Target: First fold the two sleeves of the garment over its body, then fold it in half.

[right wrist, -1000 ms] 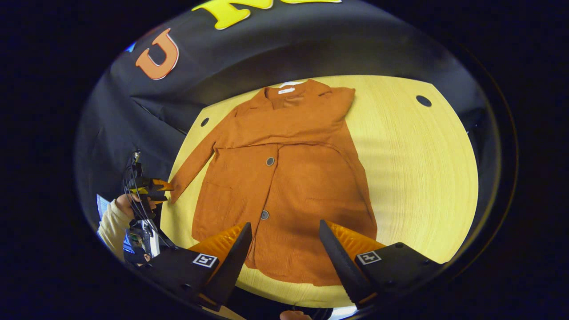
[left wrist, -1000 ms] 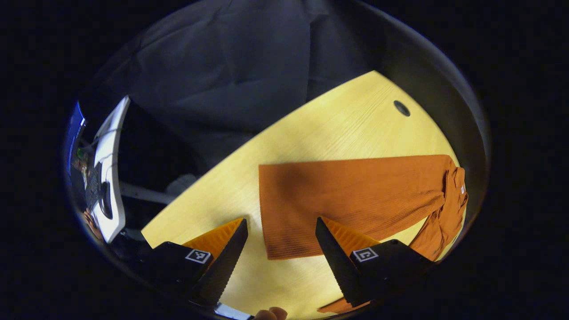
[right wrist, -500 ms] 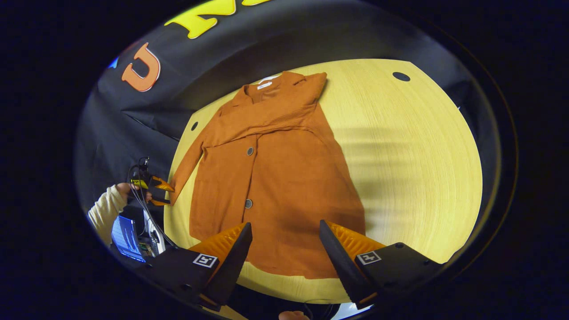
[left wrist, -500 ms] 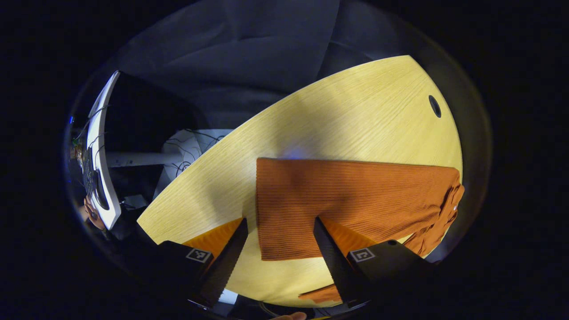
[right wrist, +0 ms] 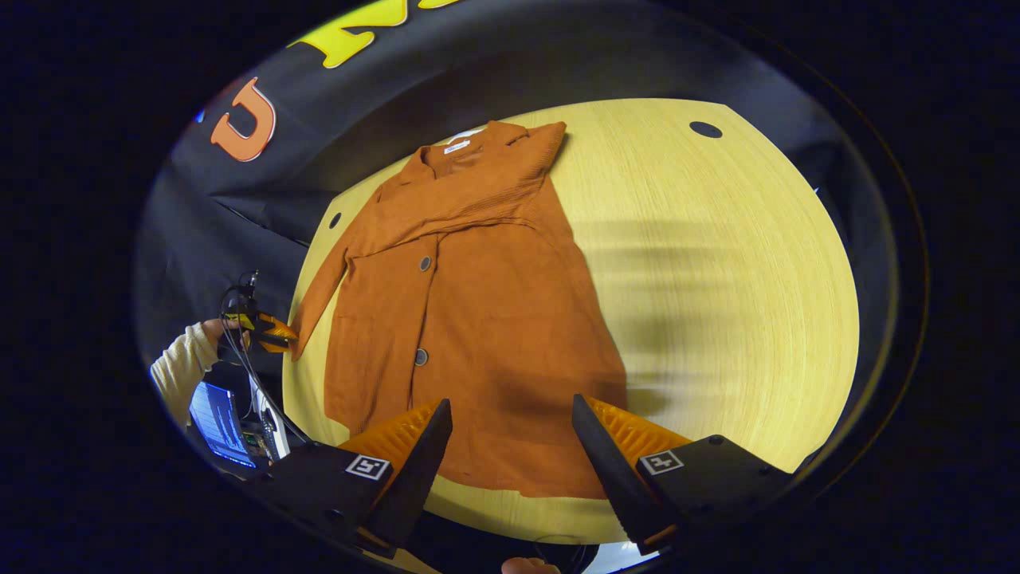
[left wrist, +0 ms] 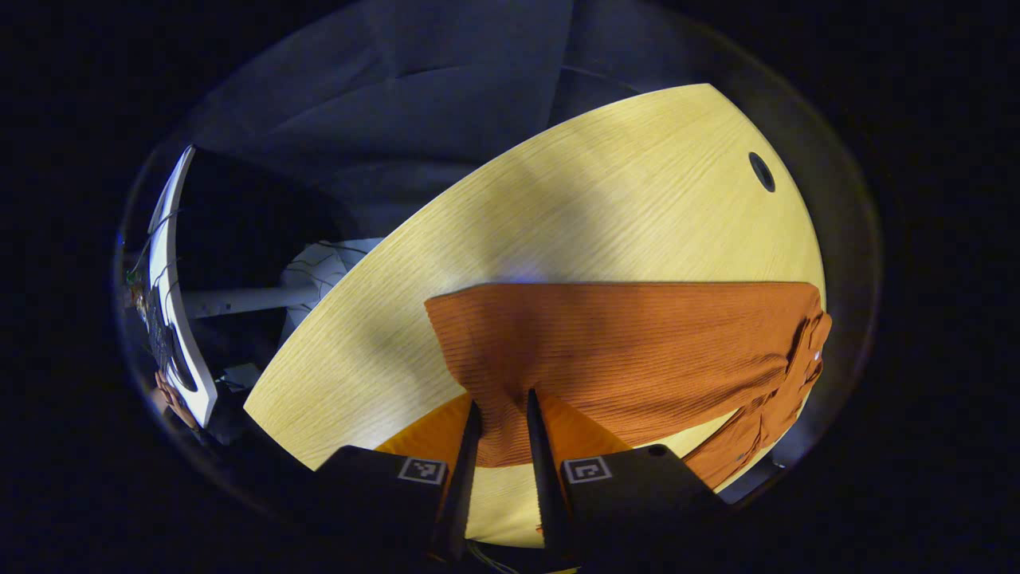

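Note:
An orange buttoned jacket [right wrist: 478, 319] lies flat on the yellow wooden table [right wrist: 717, 279], collar at the far side. One sleeve [right wrist: 470, 211] is folded across its chest. The other sleeve [right wrist: 319, 287] stretches out to the table's left edge. There a sleeved hand holds my left gripper [right wrist: 271, 333] at the cuff. In the left gripper view that ribbed sleeve [left wrist: 621, 343] runs off to the right, and my left gripper [left wrist: 502, 402] is shut on its cuff end. My right gripper [right wrist: 511, 402] hangs open above the jacket's hem, nothing between its fingers.
The table [left wrist: 637, 183] has round cable holes [left wrist: 761, 171] [right wrist: 705, 129] near its corners. A lit laptop screen [right wrist: 215, 422] and cables sit beyond the left edge, and a white stand [left wrist: 171, 319] is there too. Bare tabletop lies right of the jacket.
My left gripper's fingers have come together on the sleeve cuff, which they straddled open before. My right gripper stays open and has drifted slightly; the jacket sits a bit further left in its view.

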Available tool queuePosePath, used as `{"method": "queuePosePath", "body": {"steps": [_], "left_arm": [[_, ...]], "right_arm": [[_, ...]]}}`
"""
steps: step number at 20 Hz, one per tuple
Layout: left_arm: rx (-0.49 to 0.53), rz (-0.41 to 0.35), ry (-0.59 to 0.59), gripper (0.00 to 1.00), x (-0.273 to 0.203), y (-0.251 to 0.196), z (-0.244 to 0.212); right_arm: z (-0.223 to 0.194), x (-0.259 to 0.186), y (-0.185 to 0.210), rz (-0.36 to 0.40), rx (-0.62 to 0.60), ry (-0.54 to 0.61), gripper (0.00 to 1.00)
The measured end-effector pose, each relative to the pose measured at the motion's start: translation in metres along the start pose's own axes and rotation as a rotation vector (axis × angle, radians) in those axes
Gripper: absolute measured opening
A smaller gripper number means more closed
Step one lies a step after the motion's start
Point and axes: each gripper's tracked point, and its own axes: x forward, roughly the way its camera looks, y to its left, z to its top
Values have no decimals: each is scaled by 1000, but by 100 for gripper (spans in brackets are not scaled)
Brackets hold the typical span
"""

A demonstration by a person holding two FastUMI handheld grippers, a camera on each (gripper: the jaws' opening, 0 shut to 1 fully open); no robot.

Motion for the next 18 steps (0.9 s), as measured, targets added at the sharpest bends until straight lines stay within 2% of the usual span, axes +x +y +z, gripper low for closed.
{"method": "queuePosePath", "body": {"steps": [1, 2, 3, 4, 5, 6, 7, 9, 11, 13, 14, 15, 16, 18], "left_arm": [[2, -11, -9, 35, 2, -3, 0], [-7, -25, -16, 31, 0, -9, 1], [-15, -15, -21, 19, 0, -9, -1], [-6, 4, -25, 6, -2, -5, -2], [1, 25, -22, 5, -5, -1, -5], [11, 17, -27, 4, -7, -8, -7], [30, 1, -50, 4, -13, -17, -4], [96, -44, -91, 3, -28, -39, 1], [152, -122, -123, 0, -48, -72, 0], [202, -149, -169, 7, -73, -99, 1], [225, -156, -201, 3, -87, -115, 4], [248, -170, -236, 7, -105, -137, 8], [270, -184, -269, 3, -120, -155, 8], [330, -211, -313, 3, -149, -198, 5]], "right_arm": [[0, 0, -7, -16, 11, -5, 93], [1, -2, -14, -30, 15, -11, 97], [0, -3, -20, -41, 20, -13, 94], [-1, -4, -24, -43, 23, -11, 97], [-3, -7, -27, -44, 22, -10, 94], [-4, -9, -32, -48, 17, -11, 97], [-6, -10, -36, -47, 13, -12, 94], [-10, -11, -43, -38, 18, -13, 94], [-16, -12, -49, -26, 32, -8, 94], [-19, -14, -54, -8, 31, -11, 97], [-20, -15, -57, -1, 26, -13, 97], [-19, -17, -61, 6, 19, -19, 97], [-18, -19, -65, 12, 16, -25, 94], [-15, -23, -71, 25, 23, -42, 94]]}}
